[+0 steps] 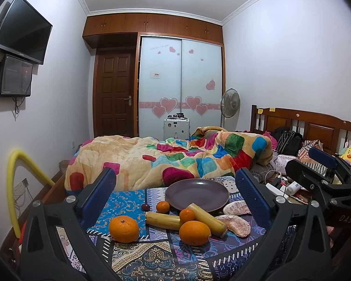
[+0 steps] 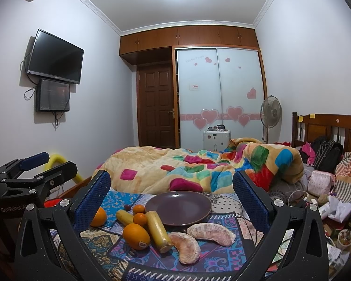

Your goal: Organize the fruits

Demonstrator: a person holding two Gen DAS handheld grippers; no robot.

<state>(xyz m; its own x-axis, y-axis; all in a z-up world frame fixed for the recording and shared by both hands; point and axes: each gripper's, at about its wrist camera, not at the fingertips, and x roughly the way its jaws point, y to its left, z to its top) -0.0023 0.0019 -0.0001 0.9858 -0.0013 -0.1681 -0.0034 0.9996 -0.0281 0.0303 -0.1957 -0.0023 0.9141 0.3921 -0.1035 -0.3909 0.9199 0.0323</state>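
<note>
An empty purple plate (image 1: 196,194) (image 2: 179,207) sits on a patterned cloth (image 1: 152,257). In front of it lie two large oranges (image 1: 123,228) (image 1: 194,232), two small oranges (image 1: 162,206) (image 1: 187,215), two yellowish cane pieces (image 1: 162,220) (image 1: 208,220), two peeled pomelo segments (image 2: 187,248) (image 2: 213,233) and a small dark fruit (image 1: 145,207). My left gripper (image 1: 175,173) is open and empty, held back from the fruit. My right gripper (image 2: 172,175) is also open and empty, facing the plate and pomelo. Each gripper shows at the edge of the other's view (image 1: 300,159) (image 2: 59,161).
A colourful blanket (image 1: 166,159) is heaped on the bed behind the plate. Chargers, cables, bags and packets (image 2: 320,194) clutter the right side. A yellow foam tube (image 1: 14,187) curves up at the left by the wall.
</note>
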